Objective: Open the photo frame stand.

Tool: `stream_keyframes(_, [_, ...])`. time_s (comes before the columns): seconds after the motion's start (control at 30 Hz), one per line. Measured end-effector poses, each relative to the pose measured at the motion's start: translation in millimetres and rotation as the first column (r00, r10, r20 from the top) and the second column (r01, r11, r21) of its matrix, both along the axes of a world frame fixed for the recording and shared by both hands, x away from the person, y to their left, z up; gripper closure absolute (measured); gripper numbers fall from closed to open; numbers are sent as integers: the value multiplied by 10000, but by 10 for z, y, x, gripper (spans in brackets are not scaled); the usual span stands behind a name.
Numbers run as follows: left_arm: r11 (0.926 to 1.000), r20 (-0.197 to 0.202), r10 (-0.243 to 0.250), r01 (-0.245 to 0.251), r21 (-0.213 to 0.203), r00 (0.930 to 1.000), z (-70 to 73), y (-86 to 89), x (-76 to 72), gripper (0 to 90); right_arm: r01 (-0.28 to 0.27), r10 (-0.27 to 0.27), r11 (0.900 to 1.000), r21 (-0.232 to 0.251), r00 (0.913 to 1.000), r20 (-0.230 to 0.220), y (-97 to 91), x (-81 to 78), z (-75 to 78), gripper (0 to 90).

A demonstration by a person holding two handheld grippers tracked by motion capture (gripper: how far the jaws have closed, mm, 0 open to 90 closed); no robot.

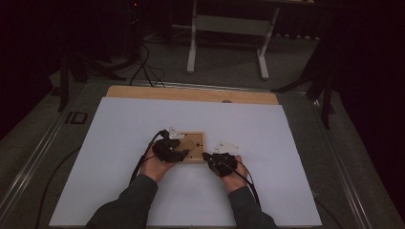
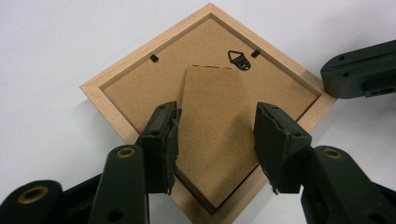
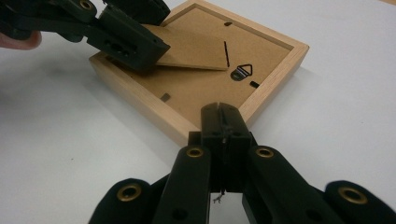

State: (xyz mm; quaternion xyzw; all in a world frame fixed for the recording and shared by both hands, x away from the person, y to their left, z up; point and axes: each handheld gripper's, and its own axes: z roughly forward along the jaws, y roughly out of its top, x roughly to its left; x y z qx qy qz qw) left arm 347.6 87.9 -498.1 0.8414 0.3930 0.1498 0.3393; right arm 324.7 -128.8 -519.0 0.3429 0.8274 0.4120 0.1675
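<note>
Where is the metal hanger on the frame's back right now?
In the left gripper view the hanger sits near the frame's far corner, just beyond the raised stand flap's tip.

Frame (image 2: 108,79) pale raw wood; backing board (image 2: 140,86) matt brown fibreboard; hanger (image 2: 239,59) dark metal.
</note>
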Motion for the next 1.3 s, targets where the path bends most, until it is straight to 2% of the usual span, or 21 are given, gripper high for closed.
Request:
stream_keyframes(0.3, [9986, 236, 145, -133, -506, 9996, 99, 139, -83, 486, 3, -3, 10000, -21, 10000, 25, 1, -2, 0, 900])
stream_keyframes(0.63, [9973, 36, 232, -229, -694, 9997, 131, 351, -250, 545, 21, -21, 10000, 7, 10000, 32, 2, -2, -2, 900])
stream_keyframes(0.8, [9982, -103, 9, -16, -607, 9999, 94, 379, -292, 624, 18, -18, 10000, 10, 10000, 27, 1, -3, -2, 900])
stream_keyframes(1.03, [9984, -493, -106, 78, -566, 9987, 39, 387, -326, 710, 22, -22, 10000, -10, 10000, 40, 4, -4, -1, 900])
stream_keyframes(1.3, [9996, -738, -59, 39, -269, 9973, -8, 357, -311, 890, 13, -13, 10000, -15, 10000, 46, 4, -5, -1, 900])
